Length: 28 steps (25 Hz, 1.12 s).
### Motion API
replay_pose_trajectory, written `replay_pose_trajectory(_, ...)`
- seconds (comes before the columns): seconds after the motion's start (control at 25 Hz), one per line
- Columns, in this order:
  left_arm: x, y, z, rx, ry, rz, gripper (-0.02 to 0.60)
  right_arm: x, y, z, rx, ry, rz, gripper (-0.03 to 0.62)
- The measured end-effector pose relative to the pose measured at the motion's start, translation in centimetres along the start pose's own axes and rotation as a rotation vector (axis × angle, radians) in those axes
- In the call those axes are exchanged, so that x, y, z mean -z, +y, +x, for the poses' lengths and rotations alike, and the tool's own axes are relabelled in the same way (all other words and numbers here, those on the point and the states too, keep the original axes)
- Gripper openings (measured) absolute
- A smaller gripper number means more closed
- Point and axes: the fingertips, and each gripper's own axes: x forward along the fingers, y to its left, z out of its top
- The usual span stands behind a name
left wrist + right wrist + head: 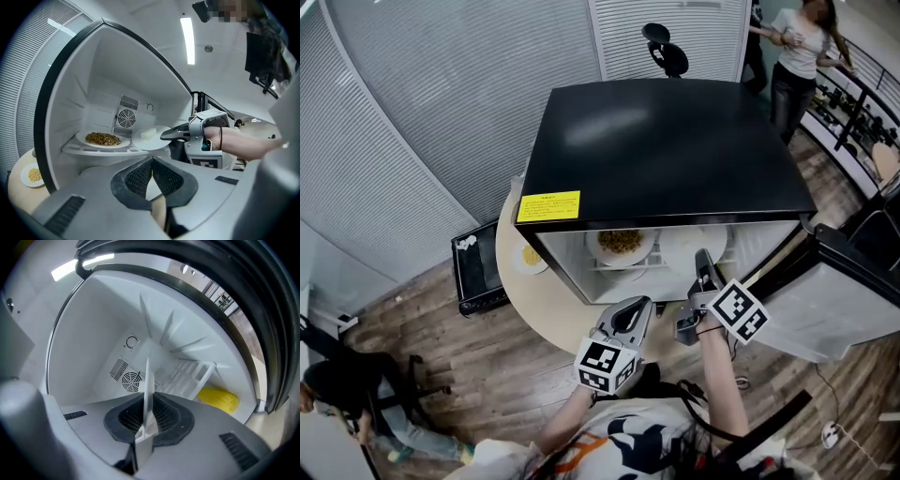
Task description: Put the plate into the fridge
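Nearest of all, the left gripper point(630, 314) hovered over the tabletop's point(553, 305) front edge, its 2 jaws pressed together on nothing. Just beyond it, the right gripper point(701, 261) reached into the open fridge point(661, 150). Its jaws were clenched on the near rim of the white plate point(682, 246), held level at the right end of the shelf point(84, 149) with a pale block point(149, 133) on it. Another plate point(621, 244), heaped with brown food, rested at the shelf's left end. A small dish point(530, 255) of yellow food lay near the tabletop's left edge, beside the fridge.
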Motion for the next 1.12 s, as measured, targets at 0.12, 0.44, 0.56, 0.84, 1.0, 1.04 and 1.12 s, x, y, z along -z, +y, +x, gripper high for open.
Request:
replay_pose_trajectory(0.12, -0.1, 0.2, -0.1, -0.005, 0.001, 0.002, 0.012, -0.4, -0.3, 0.5, 0.017, -0.015, -0.046, 0.028)
replay_pose_trajectory(0.44, 0.0, 1.0, 0.0, -0.016, 0.008, -0.002, 0.012, -0.3, -0.7, 2.4, 0.059, 0.006, -0.253, 0.041)
replay_pose_trajectory(0.56, 0.1, 1.1, 0.1, -0.016, 0.012, -0.005, 0.012, 0.0, -1.2, 2.8, 0.088, 0.041, -0.339, 0.063)
replay_pose_trajectory(0.84, 0.3, 1.6, 0.4, -0.015, 0.016, -0.009, 0.012, 0.1, -1.4, 3.1, 0.125, 0.087, -0.481, 0.094)
replay_pose_trajectory(1.0, 0.3, 1.6, 0.6, -0.009, 0.018, -0.010, 0.012, 0.1, -1.3, 3.1, 0.159, 0.089, -0.558, 0.106)
replay_pose_trajectory(1.04, 0.3, 1.6, 0.6, -0.007, 0.018, -0.010, 0.012, 0.1, -1.4, 3.1, 0.174, 0.088, -0.577, 0.112)
replay_pose_trajectory(1.12, 0.4, 1.5, 0.7, -0.006, 0.019, -0.010, 0.012, 0.1, -1.5, 3.1, 0.197, 0.086, -0.608, 0.146)
